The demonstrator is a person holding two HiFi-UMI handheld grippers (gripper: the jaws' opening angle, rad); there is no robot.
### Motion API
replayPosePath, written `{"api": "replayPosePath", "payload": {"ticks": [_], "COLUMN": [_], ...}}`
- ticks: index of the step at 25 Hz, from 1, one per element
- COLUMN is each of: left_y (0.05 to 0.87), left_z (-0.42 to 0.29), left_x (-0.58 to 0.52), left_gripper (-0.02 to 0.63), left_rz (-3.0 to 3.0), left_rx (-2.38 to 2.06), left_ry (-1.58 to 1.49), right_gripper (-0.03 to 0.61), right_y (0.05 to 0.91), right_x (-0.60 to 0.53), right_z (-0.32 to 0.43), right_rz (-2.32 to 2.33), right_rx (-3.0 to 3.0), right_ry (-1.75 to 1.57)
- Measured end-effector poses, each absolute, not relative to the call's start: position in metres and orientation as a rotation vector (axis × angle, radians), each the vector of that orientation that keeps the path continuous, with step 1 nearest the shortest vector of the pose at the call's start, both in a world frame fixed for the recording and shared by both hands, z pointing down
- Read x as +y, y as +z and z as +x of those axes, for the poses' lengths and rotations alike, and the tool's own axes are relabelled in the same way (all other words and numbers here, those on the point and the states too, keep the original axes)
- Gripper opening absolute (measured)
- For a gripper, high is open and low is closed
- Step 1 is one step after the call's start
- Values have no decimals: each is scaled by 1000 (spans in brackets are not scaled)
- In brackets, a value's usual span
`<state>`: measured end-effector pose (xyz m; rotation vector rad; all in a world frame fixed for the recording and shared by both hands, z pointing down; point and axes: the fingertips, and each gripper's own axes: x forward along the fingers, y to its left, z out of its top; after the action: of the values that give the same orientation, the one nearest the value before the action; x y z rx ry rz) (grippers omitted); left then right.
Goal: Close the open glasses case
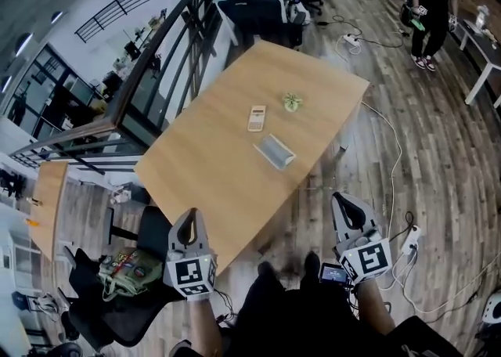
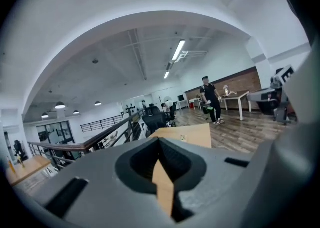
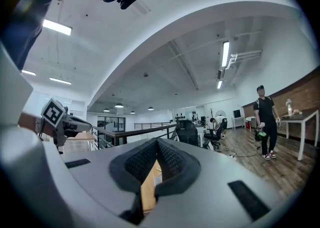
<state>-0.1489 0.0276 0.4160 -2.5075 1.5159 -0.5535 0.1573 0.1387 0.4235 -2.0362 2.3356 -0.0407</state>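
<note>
The grey glasses case (image 1: 274, 151) lies on the wooden table (image 1: 203, 183), towards its right edge; I cannot tell from here how far its lid stands open. Both grippers hang off the table's near side, well short of the case. My left gripper (image 1: 186, 224) is over the near corner, its jaws together with nothing between them. My right gripper (image 1: 345, 205) is over the floor to the right of the table, also shut and empty. In the left gripper view the left gripper (image 2: 162, 144) points level at the table top (image 2: 187, 134). In the right gripper view the right gripper (image 3: 156, 148) points across the room.
A cream calculator (image 1: 257, 117) and a small green thing (image 1: 292, 102) lie beyond the case. A black chair with a bag (image 1: 125, 273) stands at the near left. Railings (image 1: 156, 58) run along the table's left. A person (image 1: 430, 3) stands at the far right; cables (image 1: 391, 144) cross the floor.
</note>
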Motion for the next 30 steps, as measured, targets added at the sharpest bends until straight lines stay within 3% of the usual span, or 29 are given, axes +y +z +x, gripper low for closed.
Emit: {"api": "replayPosePath", "payload": {"ticks": [11, 30], "left_y": [412, 433], "left_z": [-83, -112], "left_x": [-22, -161], "left_gripper": [0, 0], "left_rz": [-2516, -2676], "left_rx": [1413, 1323], "left_ry": [-466, -216], "right_gripper": [14, 14], "right_y": [425, 387], "right_x": [122, 16], "right_z": [182, 158], "right_rz": [-2040, -2238], "right_rx": [2264, 2192], "right_ry": [4, 105]}}
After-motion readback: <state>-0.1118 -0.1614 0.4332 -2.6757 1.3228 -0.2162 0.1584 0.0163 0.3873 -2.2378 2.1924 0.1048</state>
